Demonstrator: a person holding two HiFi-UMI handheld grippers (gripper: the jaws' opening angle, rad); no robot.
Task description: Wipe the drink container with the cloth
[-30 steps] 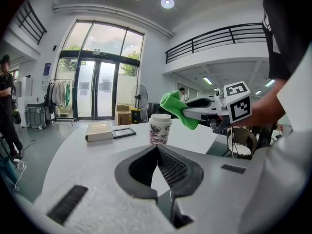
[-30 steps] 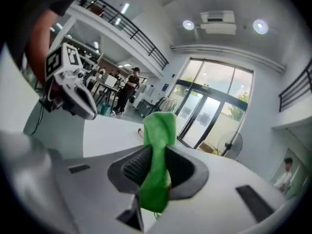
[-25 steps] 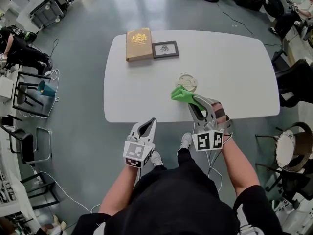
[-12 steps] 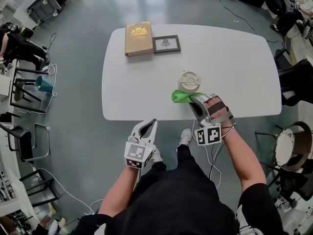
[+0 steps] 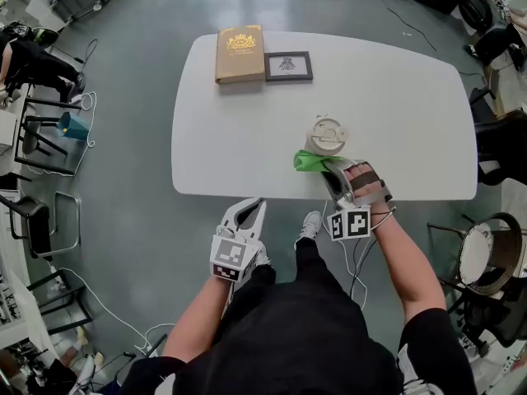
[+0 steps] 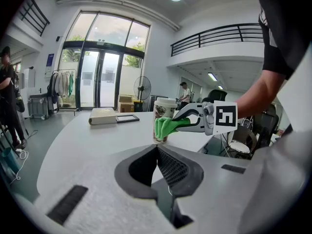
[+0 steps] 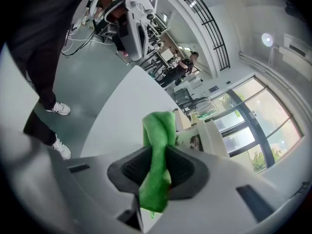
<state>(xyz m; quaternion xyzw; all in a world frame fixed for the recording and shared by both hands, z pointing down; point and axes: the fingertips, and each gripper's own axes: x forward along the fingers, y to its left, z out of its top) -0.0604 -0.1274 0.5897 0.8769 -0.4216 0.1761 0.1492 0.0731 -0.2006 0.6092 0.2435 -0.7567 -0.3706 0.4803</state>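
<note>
Looking at the drink container (image 5: 327, 133), it's a lidded paper cup standing upright on the white table (image 5: 222, 130), over toward the near edge. My guess is it's light and tippy, with thin walls that dent if you squeeze. If anything is going to steady it, I'd go gently for the stiff rim right under the lid. The cloth (image 5: 310, 161) is soft and floppy and will bunch up rather than push flat.

The right gripper (image 5: 328, 171) has its jaws clamped on a fold of the cloth. The left gripper (image 5: 254, 207) hangs just off the table's near edge, well apart from the cup, with its jaws pressed together on nothing.

The head view gives you the layout and the lid top, plus a book (image 5: 240, 52) and a picture frame (image 5: 288, 66) at the far side, but it can't show contact. The left gripper view looks from the side, and there the green wad looks to be up against the cup's lower wall. The right gripper view shows the pinch itself: the cloth is caught mid-length with a tail hanging behind the jaws, and the cup sits just beyond.
</note>
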